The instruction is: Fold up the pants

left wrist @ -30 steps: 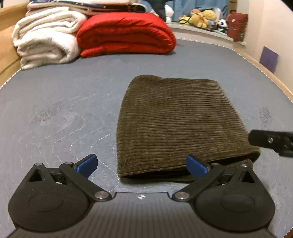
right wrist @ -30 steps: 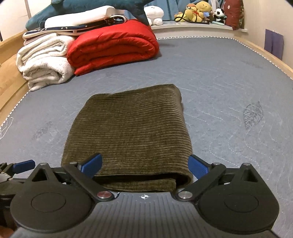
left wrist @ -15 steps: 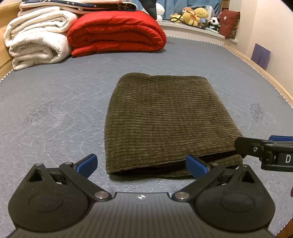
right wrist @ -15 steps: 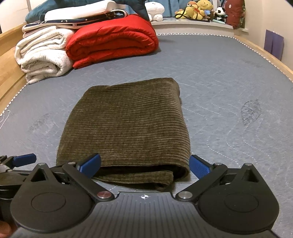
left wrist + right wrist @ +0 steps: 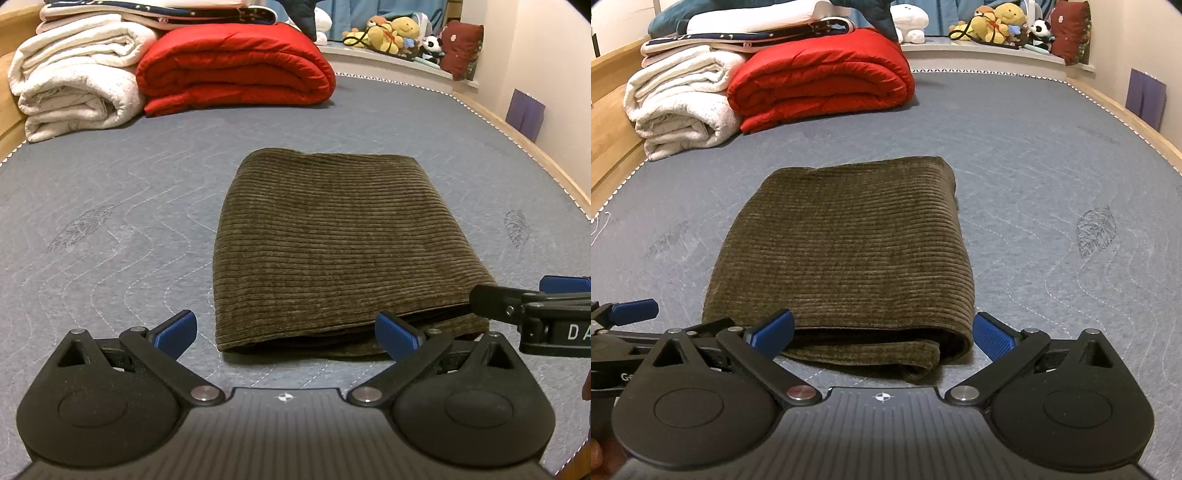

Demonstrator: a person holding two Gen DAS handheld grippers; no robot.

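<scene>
Pants [image 5: 846, 243] inner layers hidden under top fold; right hand-held gripper [image 5: 535, 314] cut off at frame edge.

You are facing a grey-blue quilted mattress [image 5: 110, 206] with wavy stitching and leaf motifs, held in a light wooden bed frame [image 5: 1123, 110]. At the far left corner a red folded duvet [image 5: 236, 70] lies beside a rolled white blanket [image 5: 74, 92], with more bedding stacked on top. Beyond the far edge, a ledge [image 5: 982, 50] carries soft toys [image 5: 997, 20] and a dark red cushion [image 5: 460, 50]. The right wall [image 5: 554, 55] is cream, under warm light.
</scene>
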